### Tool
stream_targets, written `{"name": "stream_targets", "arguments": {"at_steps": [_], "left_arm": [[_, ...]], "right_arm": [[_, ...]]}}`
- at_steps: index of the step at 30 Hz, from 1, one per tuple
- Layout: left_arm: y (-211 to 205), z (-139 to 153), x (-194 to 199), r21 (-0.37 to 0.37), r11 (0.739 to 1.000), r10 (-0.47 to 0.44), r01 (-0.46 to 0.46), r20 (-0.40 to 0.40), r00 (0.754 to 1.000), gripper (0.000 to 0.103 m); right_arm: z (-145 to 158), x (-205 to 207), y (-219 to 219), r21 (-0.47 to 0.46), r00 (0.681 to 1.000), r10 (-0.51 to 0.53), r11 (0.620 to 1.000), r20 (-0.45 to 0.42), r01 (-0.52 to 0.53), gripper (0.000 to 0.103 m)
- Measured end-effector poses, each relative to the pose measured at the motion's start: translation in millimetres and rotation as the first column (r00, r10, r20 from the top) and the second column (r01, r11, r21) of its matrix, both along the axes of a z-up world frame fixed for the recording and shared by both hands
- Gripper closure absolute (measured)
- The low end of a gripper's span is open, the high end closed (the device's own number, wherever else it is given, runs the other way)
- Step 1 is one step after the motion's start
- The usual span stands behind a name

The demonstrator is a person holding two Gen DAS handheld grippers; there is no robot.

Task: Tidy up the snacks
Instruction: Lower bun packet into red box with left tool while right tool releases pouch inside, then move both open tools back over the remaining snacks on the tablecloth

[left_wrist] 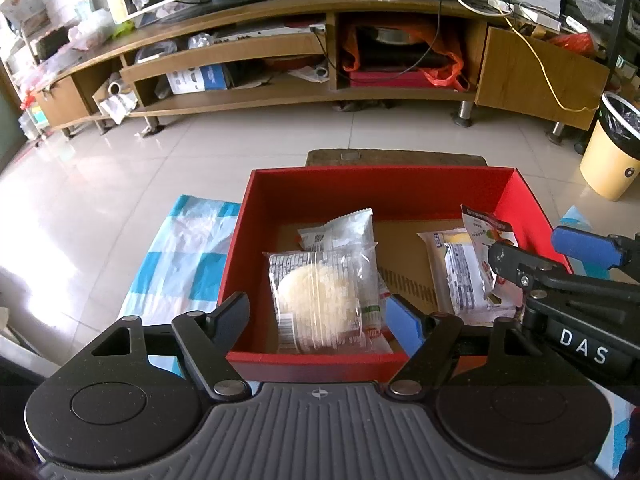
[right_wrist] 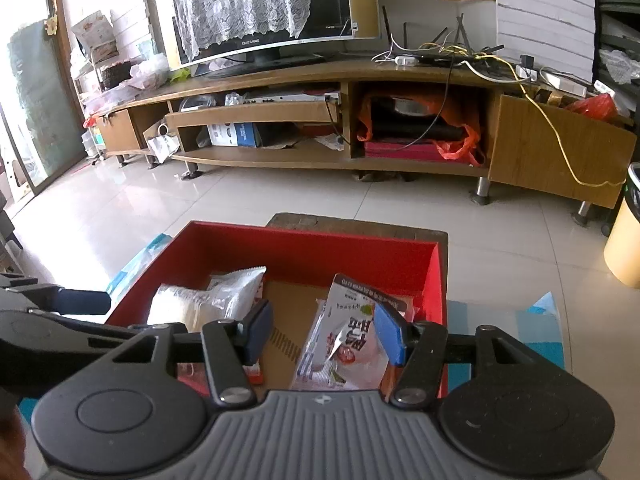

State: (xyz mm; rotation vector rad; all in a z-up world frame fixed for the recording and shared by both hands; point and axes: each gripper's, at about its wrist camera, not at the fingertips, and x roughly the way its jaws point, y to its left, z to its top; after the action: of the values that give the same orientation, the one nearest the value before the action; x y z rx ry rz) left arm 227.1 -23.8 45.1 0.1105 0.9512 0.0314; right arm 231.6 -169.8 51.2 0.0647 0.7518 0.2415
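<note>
Left tongs (left_wrist: 320, 316): jaws apart over the near wall of the box, nothing pressed between them; the clear packet of a pale round rice cake (left_wrist: 320, 300) lies below the gap, inside the box.
Right tongs (right_wrist: 320, 334): jaws apart and gripping nothing; the red-and-white printed snack pouch (right_wrist: 352, 336) shows between the blue pads but no pad touches it.
Step in hand: judged to be letting go and drawing back after packets have gone into the box.
How to do it well: both tongs should lift straight up clear of the walls with jaws kept wide, so no wrapper edge catches a pad and gets dragged out; the two tools are close together, so they should part sideways.
Red open cardboard box (left_wrist: 384, 188): one, standing on the checked blue-and-white cloth (left_wrist: 180, 252) over the tabletop, towards its far edge.
Packets on the box's left side: two, the rice cake packet over a white crinkled bag (left_wrist: 344, 228).
Packets on the box's right side: two at least, a yellow-filled clear wrapper (left_wrist: 452, 256) and the printed pouch leaning on it.
Packets outside the box: none seen.
</note>
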Motion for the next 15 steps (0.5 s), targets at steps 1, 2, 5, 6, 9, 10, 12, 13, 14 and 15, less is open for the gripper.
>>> {"name": "stream_targets", "arguments": {"at_steps": [1, 2, 5, 6, 9, 10, 12, 13, 14, 15], "left_arm": [[1, 1, -2, -0.003, 1.0, -0.002, 0.002, 0.0, 1.0, 0.022], [1, 1, -4, -0.003, 1.0, -0.004, 0.004, -0.001, 1.0, 0.022], [3, 2, -9, 0.001, 1.0, -0.005, 0.005, -0.003, 1.0, 0.021], [5, 1, -12, -0.002, 1.0, -0.008, 0.008, -0.007, 1.0, 0.02], [14, 0, -20, -0.028, 1.0, -0.004, 0.004, -0.028, 1.0, 0.02], [19, 0, -23, -0.033, 0.999, 0.002, -0.003, -0.035, 0.999, 0.02], [26, -2, -29, -0.033, 0.999, 0.017, -0.019, -0.049, 0.999, 0.02], [30, -3, -32, -0.036, 0.999, 0.023, -0.026, -0.057, 0.998, 0.02], [34, -5, -35, -0.042, 0.999, 0.03, -0.032, -0.068, 0.997, 0.02], [38, -6, -38, -0.047, 0.998, 0.034, -0.038, -0.078, 0.996, 0.02]], "right_arm": [[0, -2, 0, 0.002, 1.0, -0.001, 1.0, -0.001, 0.001, 0.05], [0, -3, -1, 0.005, 1.0, -0.002, 1.0, -0.003, 0.002, 0.05], [1, -9, -2, 0.014, 1.0, -0.007, 1.0, -0.006, 0.007, 0.05], [1, -10, -2, 0.017, 1.0, -0.006, 1.0, -0.008, 0.006, 0.05], [1, -18, -1, 0.022, 1.0, -0.001, 1.0, -0.016, 0.001, 0.05], [1, -21, -1, 0.023, 1.0, 0.003, 1.0, -0.019, -0.002, 0.05], [1, -25, 1, 0.021, 1.0, 0.011, 1.0, -0.023, -0.01, 0.05], [0, -27, 2, 0.019, 1.0, 0.015, 1.0, -0.025, -0.014, 0.05], [0, -29, 3, 0.017, 0.999, 0.019, 1.0, -0.028, -0.019, 0.05], [0, -31, 4, 0.018, 0.999, 0.024, 1.0, -0.03, -0.024, 0.05]]}}
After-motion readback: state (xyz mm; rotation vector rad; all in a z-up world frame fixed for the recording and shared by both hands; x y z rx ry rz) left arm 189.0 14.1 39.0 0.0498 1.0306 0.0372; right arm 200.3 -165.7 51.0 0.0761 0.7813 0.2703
